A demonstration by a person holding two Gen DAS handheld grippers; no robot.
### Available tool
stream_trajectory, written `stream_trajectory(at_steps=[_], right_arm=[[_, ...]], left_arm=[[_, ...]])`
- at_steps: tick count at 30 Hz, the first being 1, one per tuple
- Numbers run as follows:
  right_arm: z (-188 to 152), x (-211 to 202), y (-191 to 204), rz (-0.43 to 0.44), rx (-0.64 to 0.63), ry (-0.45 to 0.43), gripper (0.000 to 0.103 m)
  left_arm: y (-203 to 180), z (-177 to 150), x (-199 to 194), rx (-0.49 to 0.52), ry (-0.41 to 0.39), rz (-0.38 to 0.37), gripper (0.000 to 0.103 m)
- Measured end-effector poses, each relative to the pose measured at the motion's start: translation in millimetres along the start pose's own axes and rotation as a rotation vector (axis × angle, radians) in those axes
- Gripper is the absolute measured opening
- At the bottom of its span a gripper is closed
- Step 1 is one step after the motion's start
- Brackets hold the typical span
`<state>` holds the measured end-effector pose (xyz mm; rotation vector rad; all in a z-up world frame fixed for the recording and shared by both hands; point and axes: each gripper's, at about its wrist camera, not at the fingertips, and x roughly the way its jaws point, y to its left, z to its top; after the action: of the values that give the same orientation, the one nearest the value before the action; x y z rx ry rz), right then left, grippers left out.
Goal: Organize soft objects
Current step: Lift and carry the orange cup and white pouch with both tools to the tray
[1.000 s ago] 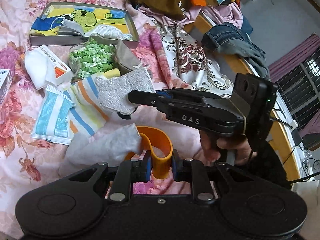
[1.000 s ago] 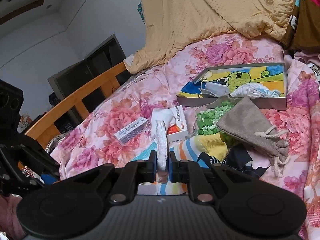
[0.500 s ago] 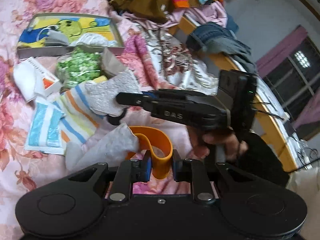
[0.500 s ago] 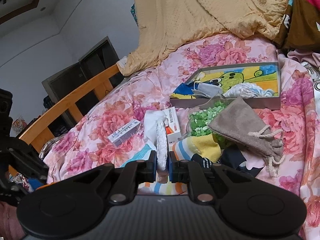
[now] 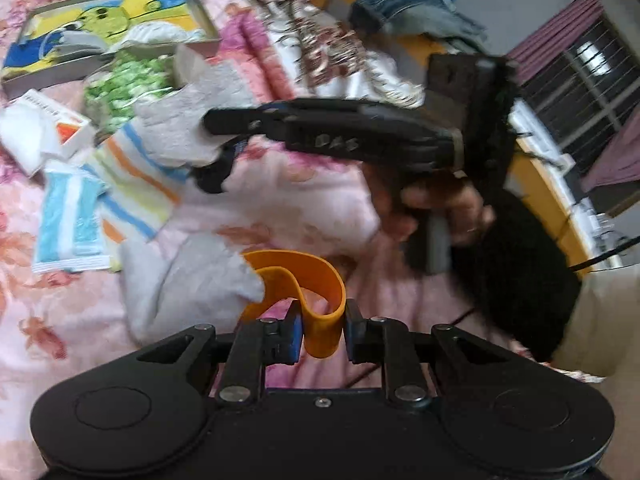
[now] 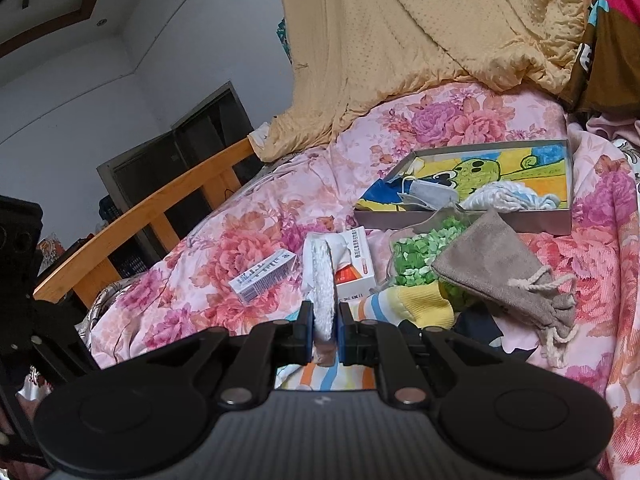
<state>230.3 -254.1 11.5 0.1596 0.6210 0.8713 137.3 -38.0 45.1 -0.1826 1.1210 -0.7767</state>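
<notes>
Right gripper [image 6: 323, 332] was clamped on a white textured pad [image 6: 322, 280], held edge-on, long axis pointing away. Printed tray [image 6: 520, 218] lay ahead and to its right. Left gripper [image 5: 320, 330] pinched an orange band [image 5: 304, 280], farther from the tray.

Two cartons [image 6: 264, 276], one tray [image 6: 464, 222], one pouch [image 6: 500, 264], one orange band [image 5: 316, 300], perhaps two masks [image 6: 428, 194].

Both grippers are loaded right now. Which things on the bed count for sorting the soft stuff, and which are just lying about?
In play:
- orange band, in the left hand-held gripper
- white pad, in the right hand-held gripper
- tray
- drawstring pouch
- striped towel

Lying about:
- small boxes
- yellow blanket
- jeans
</notes>
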Motion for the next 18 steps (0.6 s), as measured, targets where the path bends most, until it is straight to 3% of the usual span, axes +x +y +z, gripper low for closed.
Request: stream_trajectory(at_steps=[4,11,15,17,18], right_arm=[[0.8,-3.4,0.1,-0.009,-0.004,-0.021,0.013],[5.9,-11.4,0.4,-0.021,-0.014,-0.098,0.013],[8.7,-18.6,0.2,-0.022,-0.014,-0.164,0.013],[10.0,-22.1,-2.2,-0.017,0.001,-0.19,0.013],[10.7,-23.2,-3.4,-0.016,0.008,-0.199,0.013]], left_arm=[[2.5,8.5,-11.6,-0.006,-0.09,0.023,0.022],[10.2,29.5,-31.4,-0.002,-0.272,0.181,0.023],[9.0,45.3,-29.2,0.053,-0.338,0.273,0.023],[12.5,50.3,-31.0,0.038,-0.371,0.222,0.023],[17.9,52.4,-34.6,-0.003,-0.407,0.161,0.024]])
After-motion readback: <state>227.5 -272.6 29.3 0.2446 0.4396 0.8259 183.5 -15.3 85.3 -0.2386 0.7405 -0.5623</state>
